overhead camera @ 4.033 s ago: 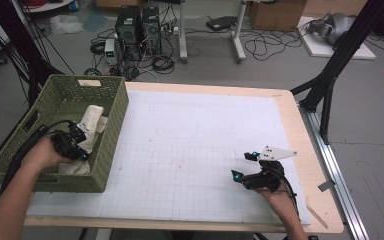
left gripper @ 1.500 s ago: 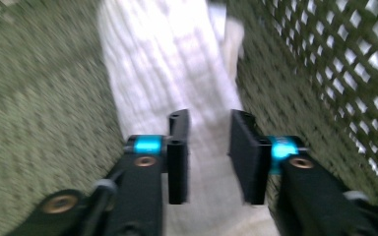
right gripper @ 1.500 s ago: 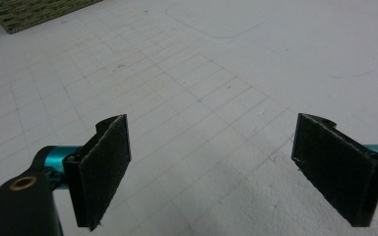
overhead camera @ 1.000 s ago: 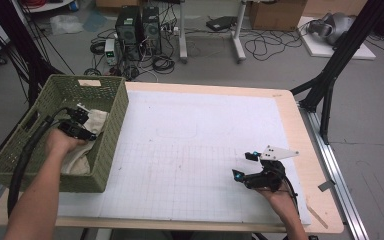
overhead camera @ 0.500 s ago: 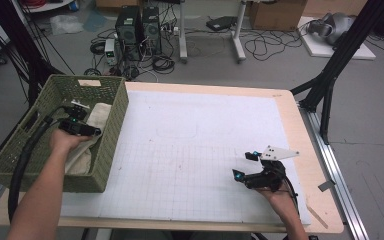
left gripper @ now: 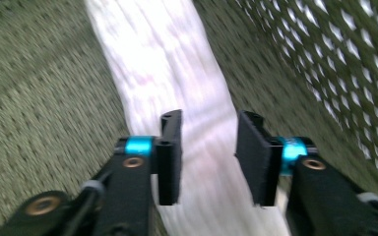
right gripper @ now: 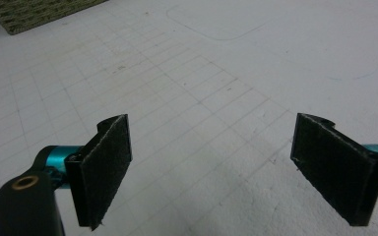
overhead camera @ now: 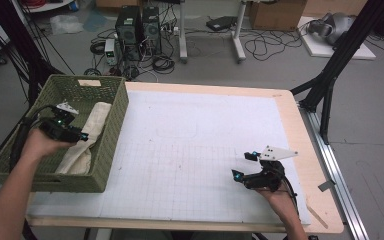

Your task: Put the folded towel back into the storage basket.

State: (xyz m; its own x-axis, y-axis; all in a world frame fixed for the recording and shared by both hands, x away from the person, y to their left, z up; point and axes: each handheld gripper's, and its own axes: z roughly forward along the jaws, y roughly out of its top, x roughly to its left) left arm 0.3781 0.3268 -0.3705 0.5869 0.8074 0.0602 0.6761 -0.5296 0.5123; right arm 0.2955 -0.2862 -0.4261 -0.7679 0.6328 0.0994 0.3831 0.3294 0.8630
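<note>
A white cloth [overhead camera: 98, 116] lies lengthwise in the green woven basket [overhead camera: 114, 131], along its right wall. My left gripper [overhead camera: 81, 133] hovers just over the cloth inside the basket. Its jaws have just been opening and now stand apart. In the left gripper view the cloth [left gripper: 152, 49] runs beneath the gap of the left gripper [left gripper: 206, 123], and the pads do not press on it. My right gripper [overhead camera: 242, 165] rests low over the white grid mat [overhead camera: 190, 150] at the front right. In the right gripper view, the right gripper [right gripper: 211, 142] is wide open and holds nothing.
The basket stands on the table's left edge, its mesh wall [left gripper: 325, 59] close beside the left jaws. A bare wooden strip [overhead camera: 310, 165] borders the mat on the right. Beyond the table, computer towers [overhead camera: 137, 25] and cables sit on the floor.
The left gripper has let go of the cloth, and its jaws have parted. The left hand has lifted a little and drawn back toward the near left. The right gripper has not moved.
</note>
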